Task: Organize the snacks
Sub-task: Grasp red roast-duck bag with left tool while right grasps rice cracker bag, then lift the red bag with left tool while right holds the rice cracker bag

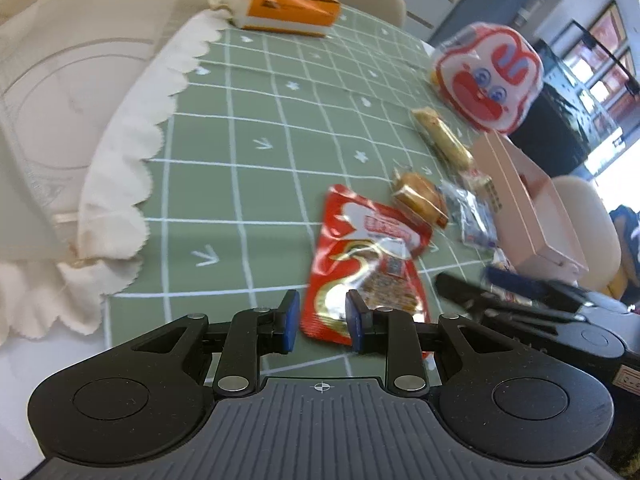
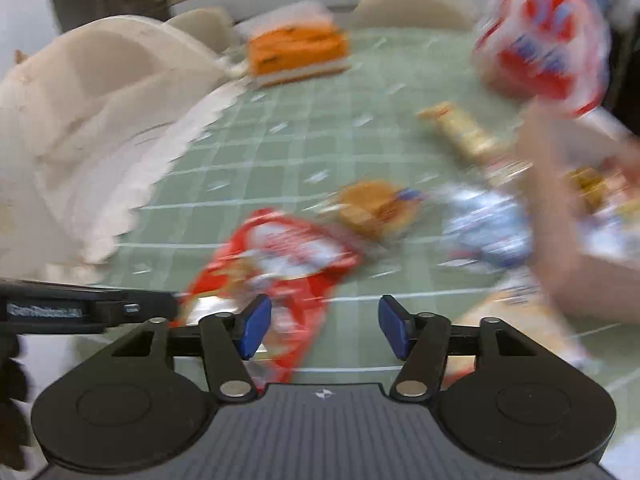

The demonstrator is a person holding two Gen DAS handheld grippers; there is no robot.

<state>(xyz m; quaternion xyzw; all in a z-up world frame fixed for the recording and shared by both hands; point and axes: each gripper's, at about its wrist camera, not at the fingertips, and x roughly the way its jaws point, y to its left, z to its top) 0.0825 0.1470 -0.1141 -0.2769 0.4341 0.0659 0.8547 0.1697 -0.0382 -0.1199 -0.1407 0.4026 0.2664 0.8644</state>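
Snacks lie scattered on the green checked bench. Your left claw is parted around the near end of the red packet, its blue pads not pressing it. Your right claw gapes wide and empty, the same packet at its ten o'clock. At two o'clock of the left claw sit a wrapped bun and the pink box.

Even, bright daylight fills both views, strongest from the windows at the left view's far right, which are blown out. Shadows are soft. The left view is mostly sharp; the right view is heavily motion-blurred, smearing the red packet. Fisheye bending curves the tablecloth grid.
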